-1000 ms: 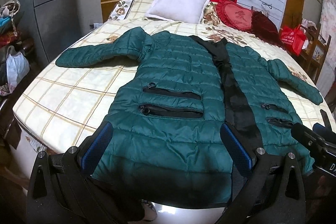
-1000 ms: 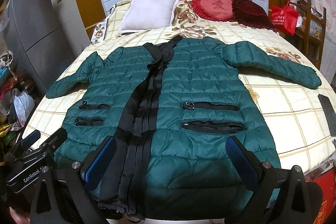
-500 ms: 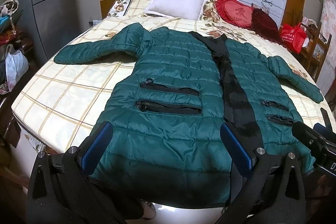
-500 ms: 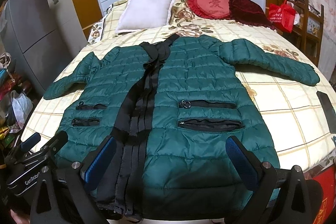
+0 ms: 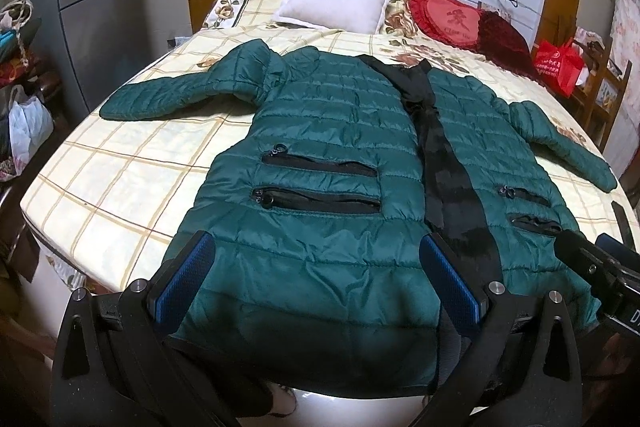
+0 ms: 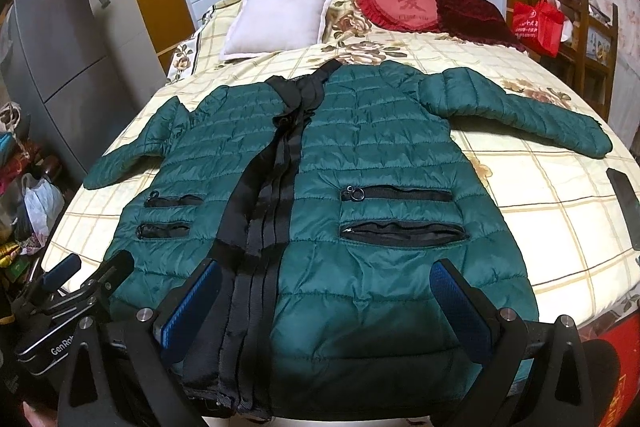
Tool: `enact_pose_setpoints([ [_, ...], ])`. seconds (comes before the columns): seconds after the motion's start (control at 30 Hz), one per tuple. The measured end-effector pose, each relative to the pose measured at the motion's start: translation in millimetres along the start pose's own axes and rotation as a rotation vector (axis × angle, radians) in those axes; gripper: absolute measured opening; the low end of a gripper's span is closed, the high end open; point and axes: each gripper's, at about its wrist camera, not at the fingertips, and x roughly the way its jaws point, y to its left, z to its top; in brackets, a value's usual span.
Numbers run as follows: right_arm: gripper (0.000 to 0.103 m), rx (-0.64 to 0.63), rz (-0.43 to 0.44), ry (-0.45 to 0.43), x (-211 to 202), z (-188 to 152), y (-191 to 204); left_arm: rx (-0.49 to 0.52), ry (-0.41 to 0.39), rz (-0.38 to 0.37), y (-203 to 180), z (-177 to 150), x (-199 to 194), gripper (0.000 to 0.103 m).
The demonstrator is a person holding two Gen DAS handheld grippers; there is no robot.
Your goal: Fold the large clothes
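While the coat (image 5: 332, 163) lies flat, front up, on the bed (image 5: 120, 171), left hand-held gripper (image 5: 316, 275) and right hand-held gripper (image 6: 328, 297) hang open over its hem; each should pinch one hem corner evenly.

Green quilted jacket (image 5: 320, 131) – spread flat, front up, on the bed (image 5: 132, 167), collar toward the white pillow (image 5: 336, 1). Black front placket closed, both sleeves spread outward, four black zip pockets showing; hem overhangs the bed's foot edge.
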Motion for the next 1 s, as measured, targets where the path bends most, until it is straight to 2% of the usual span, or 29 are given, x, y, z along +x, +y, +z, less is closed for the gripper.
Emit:
enact_pose_setpoints([
  [1.0, 0.103, 0.018, 0.001, 0.026, 13, -5, -6, -0.005, 0.026, -0.004, -1, -1, 8, 0.102],
])
